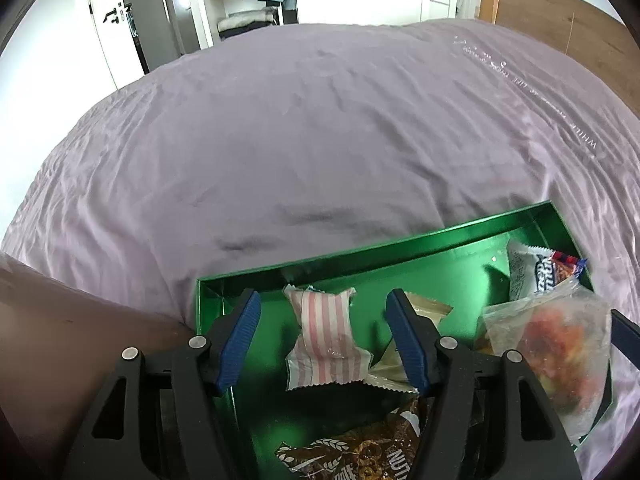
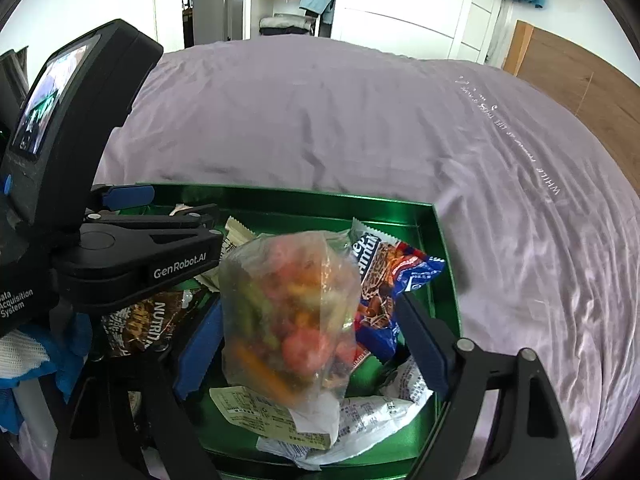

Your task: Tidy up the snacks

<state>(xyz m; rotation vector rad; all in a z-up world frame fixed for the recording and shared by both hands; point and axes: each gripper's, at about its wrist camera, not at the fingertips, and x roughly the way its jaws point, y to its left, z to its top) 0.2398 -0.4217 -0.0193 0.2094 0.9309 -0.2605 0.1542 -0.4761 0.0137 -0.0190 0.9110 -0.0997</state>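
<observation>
Left gripper (image 1: 322,336) tilted downward, jaws apart, right gripper (image 2: 308,348) likewise angled down, jaws spread wide

Snack packets (image 1: 326,340) inside tray (image 1: 360,246) on bed (image 1: 280,140)

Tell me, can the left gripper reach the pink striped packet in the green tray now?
Probably yes. The left gripper is open, and the pink striped packet lies between its fingers in the green tray, with nothing on top of it.
</observation>
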